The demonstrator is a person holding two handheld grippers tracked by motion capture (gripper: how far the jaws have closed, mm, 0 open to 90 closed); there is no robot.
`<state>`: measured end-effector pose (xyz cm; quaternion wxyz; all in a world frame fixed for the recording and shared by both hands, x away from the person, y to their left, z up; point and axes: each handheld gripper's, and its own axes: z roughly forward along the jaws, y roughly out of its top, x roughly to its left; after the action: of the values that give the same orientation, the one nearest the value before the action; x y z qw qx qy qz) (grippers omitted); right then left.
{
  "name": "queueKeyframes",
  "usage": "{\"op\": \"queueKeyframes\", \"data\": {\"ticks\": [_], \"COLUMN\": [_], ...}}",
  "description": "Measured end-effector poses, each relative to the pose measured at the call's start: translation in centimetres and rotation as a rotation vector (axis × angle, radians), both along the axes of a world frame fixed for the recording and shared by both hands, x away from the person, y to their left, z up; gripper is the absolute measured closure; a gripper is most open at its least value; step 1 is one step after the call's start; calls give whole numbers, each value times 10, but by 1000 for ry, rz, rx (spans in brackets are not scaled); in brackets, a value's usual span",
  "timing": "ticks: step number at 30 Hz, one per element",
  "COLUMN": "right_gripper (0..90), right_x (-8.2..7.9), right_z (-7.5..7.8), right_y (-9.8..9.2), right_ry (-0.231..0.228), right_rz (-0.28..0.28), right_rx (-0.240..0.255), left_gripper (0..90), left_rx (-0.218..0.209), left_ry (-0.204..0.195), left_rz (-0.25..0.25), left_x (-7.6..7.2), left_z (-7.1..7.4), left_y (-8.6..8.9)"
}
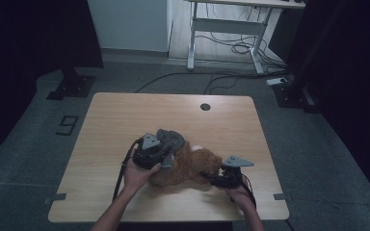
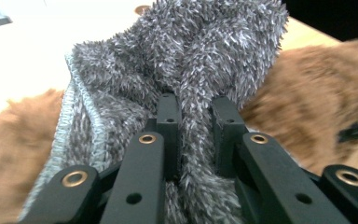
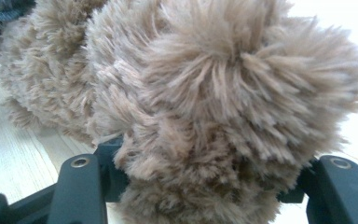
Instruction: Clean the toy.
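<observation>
At the lower middle of the frame, on the worktop (image 1: 115, 120), a brown plush toy (image 1: 192, 168) lies with the left gripper (image 1: 166, 161) clamped on a fold of grey fuzzy cloth (image 1: 169, 138) over it, while the right gripper (image 1: 211, 179) grips the toy's right end.

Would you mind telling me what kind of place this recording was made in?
Probably a lab or recording studio rather than a home: a bare wooden table stands on grey carpet between dark curtains, floor-mounted stand bases flank it, and loose cables trail under a height-adjustable desk behind.
</observation>
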<state>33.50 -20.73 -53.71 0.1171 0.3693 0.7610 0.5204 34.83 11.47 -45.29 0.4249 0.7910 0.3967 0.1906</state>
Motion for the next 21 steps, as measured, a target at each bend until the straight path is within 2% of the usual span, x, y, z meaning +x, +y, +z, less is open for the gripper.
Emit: {"op": "queueKeyframes", "data": {"ticks": [1, 5, 9, 11, 12, 13, 14, 17, 18, 19, 20, 21], "right_gripper": [372, 372, 373, 374, 374, 375, 375, 375, 375, 375, 375, 376], "right_x": [0, 0, 1, 1, 1, 1, 1, 1, 1, 1, 1, 1], "right_z": [0, 0, 0, 0, 0, -1, -1, -1, -1, -1, -1, -1], "right_y": [0, 0, 0, 0, 0, -1, -1, -1, -1, 0, 0, 0], "right_ry": [1, 0, 1, 5, 5, 7, 7, 8, 10, 11, 11, 11], "right_rz": [-1, 0, -1, -2, -2, -5, -5, -7, -11, -12, -12, -12], "right_rx": [2, 2, 0, 0, 0, 3, 3, 0, 2, 2, 2, 3], "left_gripper": [765, 765, 765, 765, 765, 765, 765, 764, 765, 764, 764, 764], "left_rx": [0, 4, 1, 6, 6, 6, 6, -3, -21, -20, -20, 1], "left_ry": [-1, 3, 3, -7, -7, -15, -15, -5, 15, 18, 18, 8], "left_rz": [21, 30, 33, 13, 13, -8, -8, -52, -94, -114, -114, -124], "left_x": [0, -1, -4, -9, -9, -12, -12, -12, -12, -13, -13, -14], "left_z": [-2, -4, 0, 8, 8, 12, 12, 14, 14, 13, 13, 11], "left_y": [9, 18, 17, 4, 4, -9, -9, -31, -46, -54, -54, -63]}}
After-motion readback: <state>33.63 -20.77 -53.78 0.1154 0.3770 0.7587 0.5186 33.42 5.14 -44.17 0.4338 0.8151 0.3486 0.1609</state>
